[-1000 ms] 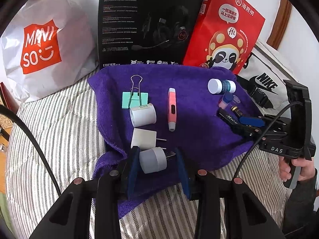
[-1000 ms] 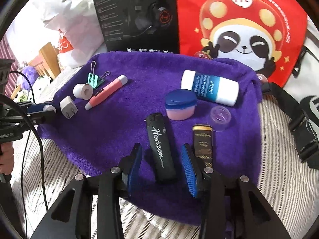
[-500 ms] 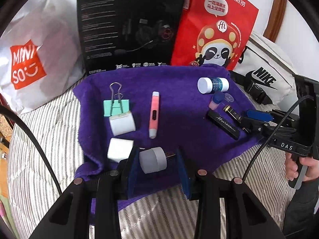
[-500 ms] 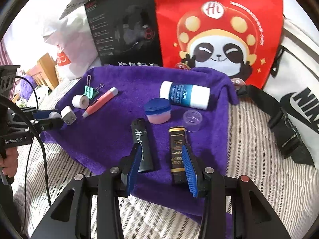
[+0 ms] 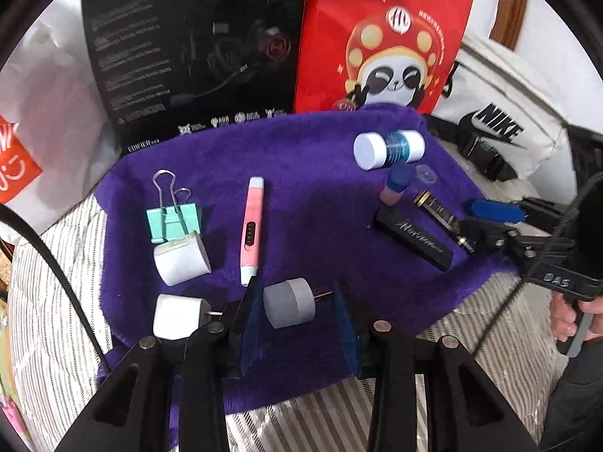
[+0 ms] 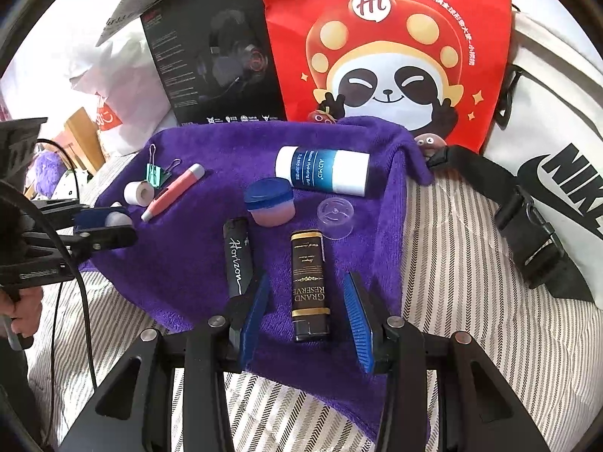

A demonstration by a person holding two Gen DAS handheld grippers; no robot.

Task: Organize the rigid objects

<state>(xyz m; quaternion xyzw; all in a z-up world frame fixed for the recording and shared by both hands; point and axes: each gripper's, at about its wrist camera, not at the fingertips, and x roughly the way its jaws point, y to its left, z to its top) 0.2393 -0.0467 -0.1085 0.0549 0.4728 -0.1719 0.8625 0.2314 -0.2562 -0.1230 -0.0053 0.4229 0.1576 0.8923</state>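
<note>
Striped bedding [image 6: 444,263] carries a purple towel [image 5: 312,173], and a black headset box [image 5: 196,49], a red panda bag [image 6: 384,49] and a white sports bag [image 5: 501,128] stand along its far edge.

My left gripper [image 5: 297,312] hovers at the towel's near edge with its blue pads parted. A grey plug [image 5: 290,303] sits between them, touching the left pad, with a gap on its right side; I cannot tell whether it is lifted off the towel. Just left of it lies a white charger [image 5: 177,316]. Farther back are a white tape roll [image 5: 181,260], a green binder clip [image 5: 171,214] and a pink pen [image 5: 251,226].

My right gripper [image 6: 307,318] is wide open, holding nothing. A black and gold lighter [image 6: 308,282] lies flat between its pads, touching neither. A black case with white script [image 6: 237,256] lies just left of it. Beyond them sit a small blue-lidded pink jar [image 6: 269,203], a clear cap [image 6: 335,214] and a white and blue bottle [image 6: 322,169] lying on its side.
</note>
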